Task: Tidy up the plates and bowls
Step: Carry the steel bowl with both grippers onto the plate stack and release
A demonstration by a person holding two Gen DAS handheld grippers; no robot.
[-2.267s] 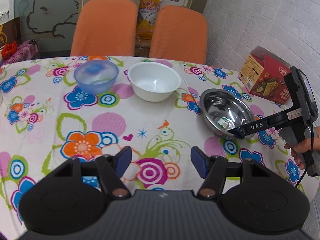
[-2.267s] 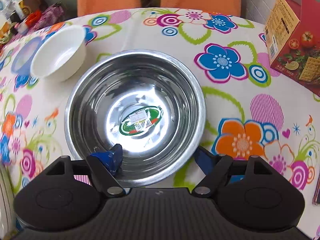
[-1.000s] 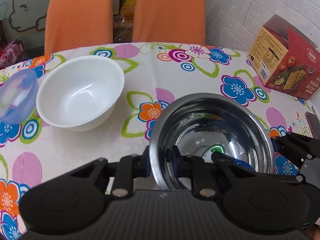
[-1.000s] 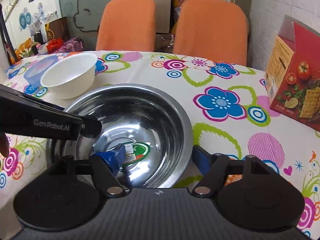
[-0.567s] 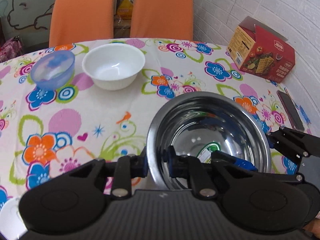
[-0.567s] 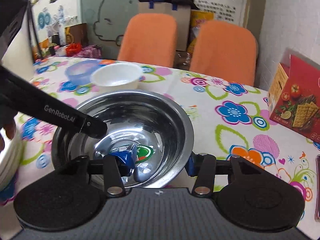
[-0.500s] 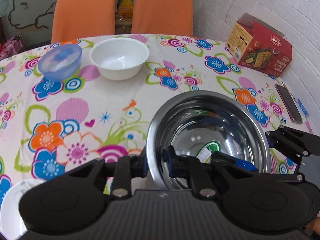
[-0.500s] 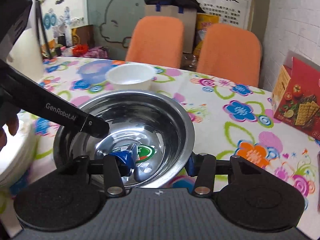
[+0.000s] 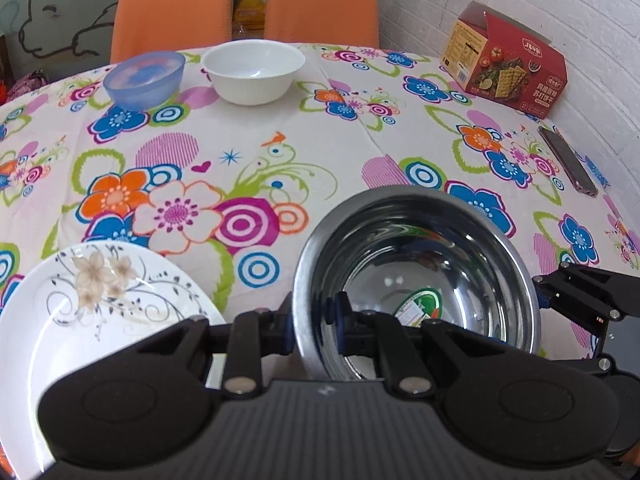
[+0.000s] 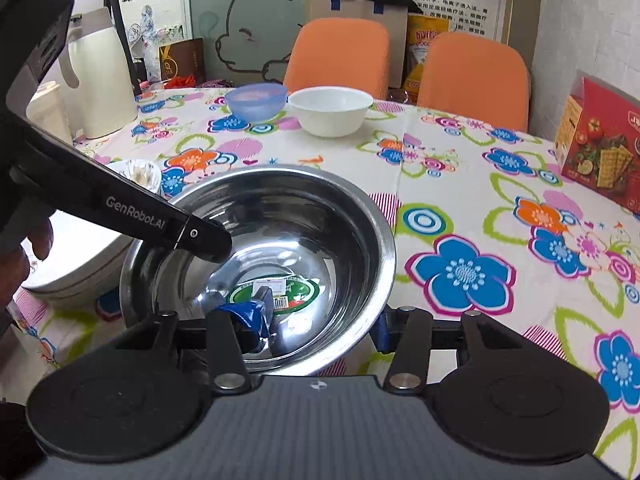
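A steel bowl (image 9: 420,264) with a green sticker inside is held above the flowered table. My left gripper (image 9: 310,314) is shut on its left rim. My right gripper (image 10: 316,326) grips the bowl's (image 10: 280,240) near rim, one finger inside and one outside. A white flowered plate (image 9: 80,300) lies at the lower left, just left of the bowl, and shows in the right wrist view (image 10: 76,256) on a stack. A white bowl (image 9: 253,70) and a blue translucent bowl (image 9: 144,78) stand at the far side.
A red cracker box (image 9: 508,58) stands at the far right by the brick wall. A phone (image 9: 568,166) lies at the right edge. Two orange chairs (image 9: 172,4) stand behind the table. A white kettle (image 10: 100,76) is at the left.
Both grippers have carried the steel bowl back toward the near edge and left. The flowered plate has come into view beside it. The grips have not changed.
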